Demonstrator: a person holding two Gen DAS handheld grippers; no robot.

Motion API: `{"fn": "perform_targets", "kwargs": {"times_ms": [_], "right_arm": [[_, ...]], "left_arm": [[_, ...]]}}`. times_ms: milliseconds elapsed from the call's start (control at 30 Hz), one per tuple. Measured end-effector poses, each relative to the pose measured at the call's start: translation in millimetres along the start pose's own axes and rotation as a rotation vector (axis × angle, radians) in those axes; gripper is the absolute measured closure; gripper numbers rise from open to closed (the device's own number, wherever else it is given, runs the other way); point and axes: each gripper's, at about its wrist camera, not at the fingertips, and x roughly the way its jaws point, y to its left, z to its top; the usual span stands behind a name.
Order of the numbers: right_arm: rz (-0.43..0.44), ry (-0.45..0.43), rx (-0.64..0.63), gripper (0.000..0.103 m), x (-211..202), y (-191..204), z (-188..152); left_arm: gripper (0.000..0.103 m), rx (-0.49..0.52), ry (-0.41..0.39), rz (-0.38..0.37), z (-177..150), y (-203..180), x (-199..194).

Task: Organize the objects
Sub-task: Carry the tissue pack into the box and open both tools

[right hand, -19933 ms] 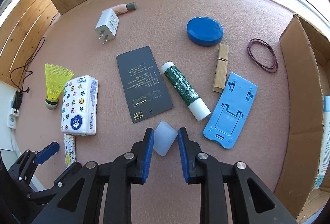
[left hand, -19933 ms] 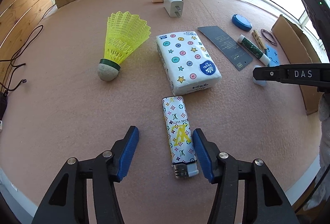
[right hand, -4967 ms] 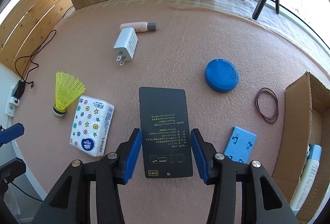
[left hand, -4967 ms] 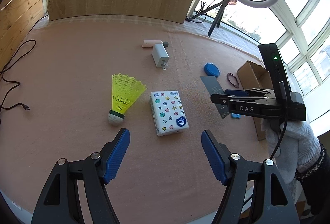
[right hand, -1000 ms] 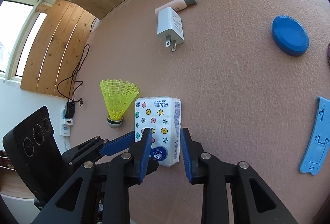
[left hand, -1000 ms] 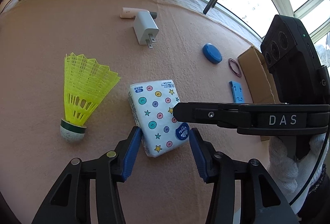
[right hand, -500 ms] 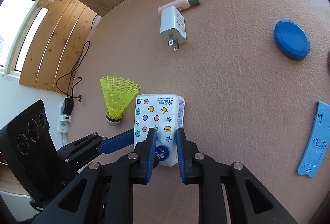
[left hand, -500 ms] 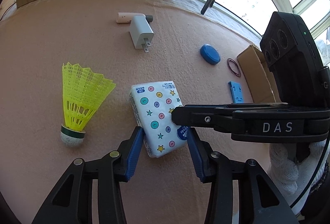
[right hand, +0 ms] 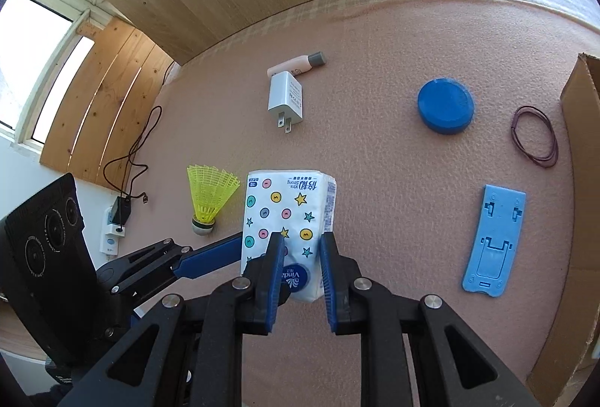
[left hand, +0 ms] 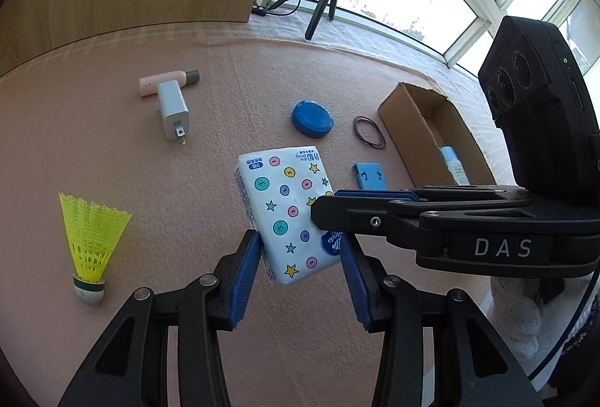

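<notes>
A white tissue pack with coloured dots and stars is held tilted above the pink table. My left gripper is shut on its sides near the lower end. My right gripper is shut on the same pack, across its thickness at the end with the blue logo. The right gripper reaches in from the right in the left wrist view. An open cardboard box lies at the right, with a white and blue tube inside.
On the pink table: a yellow shuttlecock, a white charger plug by a pink tube, a blue round lid, a rubber band, a blue plastic stand. Wooden panels stand behind.
Both grippers have closed on the tissue pack and lifted it off the table. Earlier, the lighter, card, glue stick and clothespin left the table.
</notes>
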Motion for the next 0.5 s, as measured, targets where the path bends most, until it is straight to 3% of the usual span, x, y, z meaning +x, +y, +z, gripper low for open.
{"fn": "perform_targets", "kwargs": {"times_ms": [500], "right_arm": [[-0.106, -0.178, 0.098, 0.085, -100.9, -76.2, -15.1]], "left_arm": [[0.057, 0.172, -0.009, -0.115, 45.0, -124.1, 40.9]]}}
